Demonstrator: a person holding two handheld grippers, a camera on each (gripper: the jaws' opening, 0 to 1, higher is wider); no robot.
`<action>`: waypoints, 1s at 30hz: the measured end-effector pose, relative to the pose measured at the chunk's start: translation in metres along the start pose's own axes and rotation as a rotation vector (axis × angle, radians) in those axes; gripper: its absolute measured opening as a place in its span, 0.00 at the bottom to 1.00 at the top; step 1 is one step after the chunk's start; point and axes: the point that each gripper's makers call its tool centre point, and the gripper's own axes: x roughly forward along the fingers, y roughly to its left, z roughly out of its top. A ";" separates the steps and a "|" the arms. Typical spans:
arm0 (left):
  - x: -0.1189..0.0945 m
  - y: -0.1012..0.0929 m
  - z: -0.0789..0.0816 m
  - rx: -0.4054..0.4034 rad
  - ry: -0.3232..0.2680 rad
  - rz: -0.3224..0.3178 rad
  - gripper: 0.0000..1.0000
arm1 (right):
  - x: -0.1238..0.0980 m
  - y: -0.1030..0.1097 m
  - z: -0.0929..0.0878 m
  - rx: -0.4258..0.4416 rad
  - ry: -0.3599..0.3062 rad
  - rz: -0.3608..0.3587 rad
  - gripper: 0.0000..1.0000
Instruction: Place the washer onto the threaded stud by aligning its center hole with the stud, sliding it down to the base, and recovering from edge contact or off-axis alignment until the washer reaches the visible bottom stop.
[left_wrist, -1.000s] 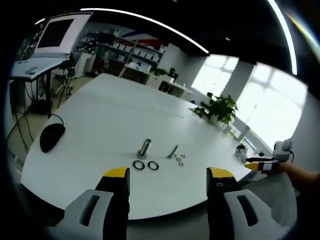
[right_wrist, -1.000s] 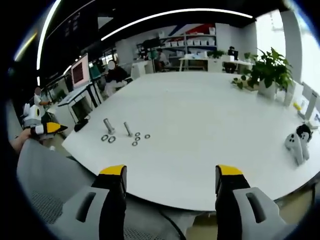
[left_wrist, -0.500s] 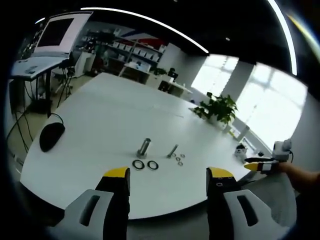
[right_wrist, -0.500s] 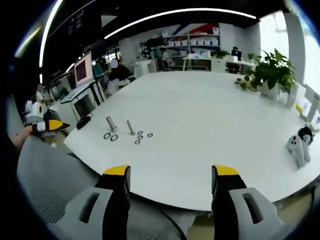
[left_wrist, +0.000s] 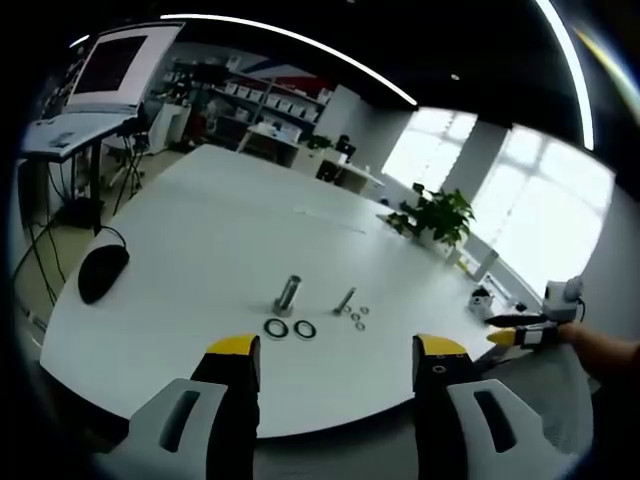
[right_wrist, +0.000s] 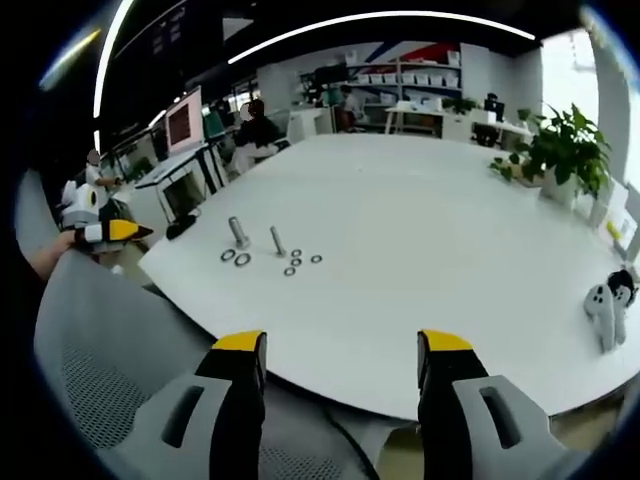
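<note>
— Left gripper view: where do the parts lie?
— On the white table (left_wrist: 200, 240): a thick stud (left_wrist: 288, 295) stands upright, two large washers (left_wrist: 289, 328) just before it, a thin bolt (left_wrist: 345, 300) and small washers (left_wrist: 358, 319) beside.
— And the grippers?
— Left gripper (left_wrist: 338, 362) and right gripper (right_wrist: 341, 355) both hold fingers apart, empty, short of the table's edge.

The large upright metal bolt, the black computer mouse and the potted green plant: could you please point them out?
large upright metal bolt (left_wrist: 288, 295), left gripper view, its shank.
black computer mouse (left_wrist: 103, 272), left gripper view, its top.
potted green plant (left_wrist: 437, 217), left gripper view, its leaves.
</note>
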 end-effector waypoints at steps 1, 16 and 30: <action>0.000 0.000 0.000 0.005 0.004 -0.001 0.60 | 0.000 0.000 0.003 -0.021 -0.009 0.000 0.62; 0.000 -0.001 -0.004 0.000 0.037 -0.015 0.47 | -0.005 0.006 0.053 -0.125 -0.125 0.108 0.53; 0.001 0.002 -0.003 -0.005 0.035 -0.009 0.49 | 0.021 0.055 0.096 -0.405 -0.085 0.270 0.51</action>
